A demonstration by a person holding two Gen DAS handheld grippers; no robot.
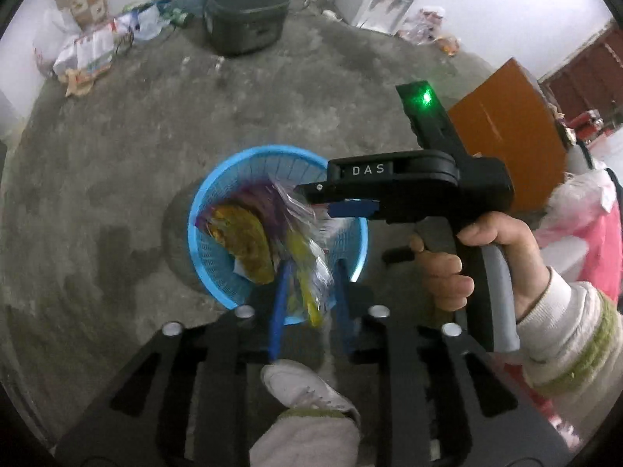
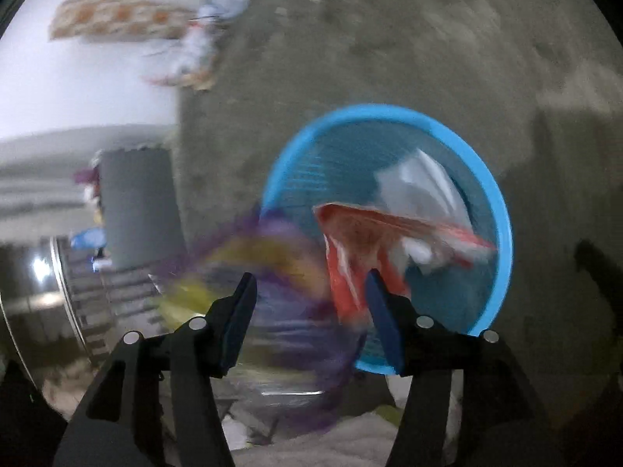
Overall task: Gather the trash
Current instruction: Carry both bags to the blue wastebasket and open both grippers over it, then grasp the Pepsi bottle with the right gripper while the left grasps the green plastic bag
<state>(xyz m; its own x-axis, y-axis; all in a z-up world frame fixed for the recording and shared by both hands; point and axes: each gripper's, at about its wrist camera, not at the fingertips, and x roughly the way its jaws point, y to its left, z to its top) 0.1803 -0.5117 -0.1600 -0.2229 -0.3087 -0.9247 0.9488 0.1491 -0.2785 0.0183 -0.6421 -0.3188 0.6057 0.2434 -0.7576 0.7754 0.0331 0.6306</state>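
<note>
**Both grippers over the blue basket, wrappers dropping in**

Your left gripper (image 1: pixel 309 272) hangs almost straight above the blue basket (image 1: pixel 202 210), which sits on the concrete floor (image 1: pixel 117 155) just ahead of your shoe (image 1: pixel 296 385). Its jaws stand a little apart with a clear-and-yellow wrapper (image 1: pixel 307 268) lying lengthwise between them; whether the pads press on it, I cannot tell.

Your right gripper (image 2: pixel 311 295) comes in from the side, jaws spread wide. A red wrapper (image 2: pixel 350 257) is by its right-hand finger, over the basket. A purple-and-yellow wrapper (image 2: pixel 272 272) is blurred at the near rim, partly outside, so I judge it could miss. The left gripper looks the nearer one to the basket's middle.
</note>
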